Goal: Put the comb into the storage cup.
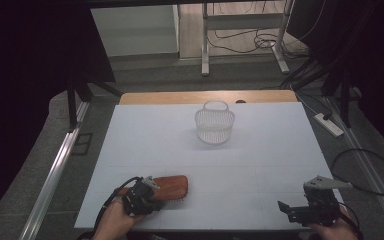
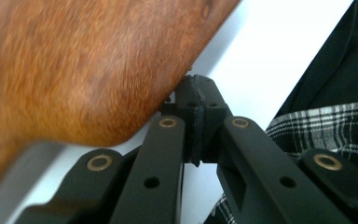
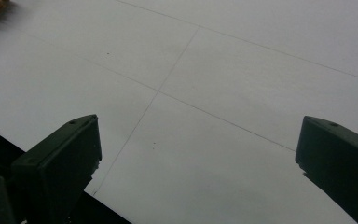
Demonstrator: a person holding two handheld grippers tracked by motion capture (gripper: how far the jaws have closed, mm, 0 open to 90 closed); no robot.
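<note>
While it lies flat, the wooden brush point(image 1: 170, 187) shows a reddish-brown grain.

Left gripper point(image 1: 147, 195) jaws closed; right gripper point(image 1: 292, 209) jaws apart.

Left gripper point(image 1: 142, 196) at wooden brush point(image 1: 170, 186), near left; right gripper point(image 1: 307, 207) near right (basket point(image 1: 214, 124) far centre).

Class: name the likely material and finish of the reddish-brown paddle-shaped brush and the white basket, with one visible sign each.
Reddish-brown paddle-shaped brush: probably wood, smooth and sealed; grain streaks show. White basket: likely moulded plastic, matt; thin even lattice walls.
</note>
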